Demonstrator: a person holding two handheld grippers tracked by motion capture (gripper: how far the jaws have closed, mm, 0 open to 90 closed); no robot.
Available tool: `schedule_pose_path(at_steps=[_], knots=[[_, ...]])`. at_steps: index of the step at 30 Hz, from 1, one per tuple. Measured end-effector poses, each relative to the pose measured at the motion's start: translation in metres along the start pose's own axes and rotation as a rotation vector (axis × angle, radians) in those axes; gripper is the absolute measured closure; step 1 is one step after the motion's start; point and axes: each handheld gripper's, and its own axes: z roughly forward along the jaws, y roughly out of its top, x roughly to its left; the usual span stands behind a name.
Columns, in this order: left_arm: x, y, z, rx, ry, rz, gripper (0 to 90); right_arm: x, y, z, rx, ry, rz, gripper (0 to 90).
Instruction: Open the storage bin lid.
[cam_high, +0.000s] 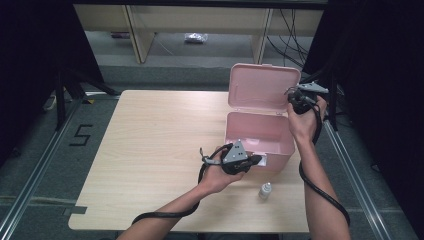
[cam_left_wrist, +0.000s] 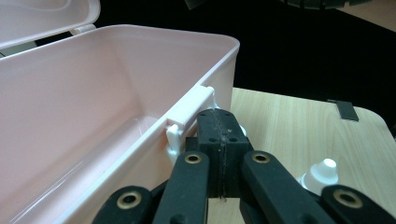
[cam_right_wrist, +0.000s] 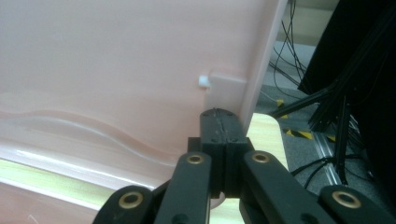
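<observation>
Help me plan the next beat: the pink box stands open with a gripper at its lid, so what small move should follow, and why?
Probably ease the right gripper off the lid, since it stands upright and the pink box looks empty. The left gripper, shut, rests by the front latch, with the small white bottle close beside it.

Bare forearms, no sleeves. Left tool (cam_high: 256, 160) and right tool (cam_high: 295, 100): black jaws with brass pivot pins (grey three-cornered plate on top). Thick black cables trailing.

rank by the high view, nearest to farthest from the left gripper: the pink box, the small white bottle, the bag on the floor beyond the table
From the left gripper:
1. Pink box, at the jaws, by its front latch.
2. Small white bottle, just right, toward the table's near edge.
3. Bag, on the floor past the far edge.
</observation>
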Motion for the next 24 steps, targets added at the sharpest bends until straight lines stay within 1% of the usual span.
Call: schedule_pose_path(at_steps=[2,3,4,5,6,7,8,9,12,14,15,16,18,19,20,21,22,23,24], knots=[[0.0,0.0,0.0,0.0,0.0,-0.001,89.6,0.0,-0.001,0.002,0.001,0.004,-0.004,90.0],[0.0,0.0,0.0,0.0,0.0,0.0,89.6,-0.001,-0.002,0.003,0.005,0.015,-0.008,90.0],[0.0,0.0,0.0,0.001,-0.001,0.0,89.6,-0.002,-0.002,0.003,0.014,0.007,-0.024,90.0],[0.0,0.0,0.0,0.001,-0.001,0.0,89.6,-0.002,-0.002,0.004,0.018,0.012,-0.024,90.0],[0.0,0.0,0.0,-0.001,0.0,-0.001,89.6,0.0,-0.003,0.004,0.026,0.005,-0.002,90.0],[0.0,0.0,0.0,-0.001,0.0,-0.001,89.6,0.0,-0.004,0.005,0.022,0.005,0.008,90.0],[0.0,0.0,0.0,-0.001,0.0,0.0,89.6,0.0,-0.004,0.006,0.018,0.004,-0.004,90.0],[0.0,0.0,0.0,-0.001,0.0,-0.001,89.6,0.0,-0.004,0.006,0.026,0.0,-0.007,90.0],[0.0,0.0,0.0,-0.003,0.002,-0.001,89.6,0.001,-0.005,0.008,0.035,-0.003,-0.001,90.0],[0.0,0.0,0.0,-0.002,0.001,0.0,89.6,0.0,-0.006,0.009,0.043,0.001,-0.006,90.0],[0.0,0.0,0.0,-0.002,0.001,0.0,89.6,0.0,-0.006,0.01,0.049,0.011,-0.004,90.0],[0.0,0.0,0.0,-0.002,0.001,0.0,89.6,0.0,-0.007,0.01,0.05,0.008,0.0,90.0],[0.0,0.0,0.0,-0.002,0.001,-0.001,89.6,0.0,-0.007,0.012,0.061,0.006,-0.003,90.0],[0.0,0.0,0.0,-0.002,0.001,0.0,89.6,0.0,-0.008,0.012,0.068,0.014,0.007,90.0],[0.0,0.0,0.0,-0.003,0.001,-0.001,89.6,0.0,-0.008,0.013,0.075,0.021,0.007,90.0],[0.0,0.0,0.0,-0.002,0.001,-0.001,89.6,-0.001,-0.008,0.014,0.083,0.016,0.0,90.0],[0.0,0.0,0.0,-0.001,0.001,-0.001,89.6,0.0,-0.008,0.014,0.092,0.025,0.007,90.0],[0.0,0.0,0.0,-0.002,0.001,-0.001,89.6,-0.001,-0.008,0.015,0.091,0.021,0.001,90.0],[0.0,0.0,0.0,-0.002,0.001,-0.001,89.6,-0.002,-0.007,0.014,0.112,0.019,-0.011,90.0]])
